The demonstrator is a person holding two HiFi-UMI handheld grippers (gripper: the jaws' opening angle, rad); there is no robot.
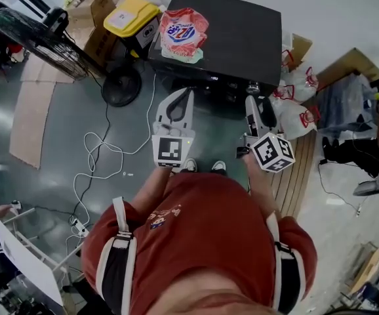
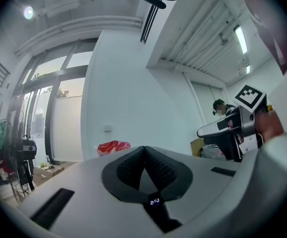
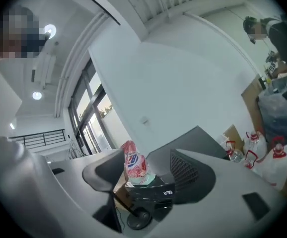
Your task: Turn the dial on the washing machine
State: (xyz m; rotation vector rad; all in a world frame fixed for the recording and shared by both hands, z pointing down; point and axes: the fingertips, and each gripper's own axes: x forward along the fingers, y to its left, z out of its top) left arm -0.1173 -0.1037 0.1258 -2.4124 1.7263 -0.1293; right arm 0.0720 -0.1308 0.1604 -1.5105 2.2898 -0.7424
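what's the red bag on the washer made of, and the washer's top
Red-and-white bag: probably thin plastic film, glossy and crinkled with print. Washing machine top: dark, smooth, faint sheen; painted metal or plastic, cannot tell which.

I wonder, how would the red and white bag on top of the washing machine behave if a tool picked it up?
The bag looks crumpled and bulging, so it is probably soft and would sag rather than hold shape. Its glossy printed film may be slippery. Lying slumped on the washing machine, it seems unlikely to roll or tip.
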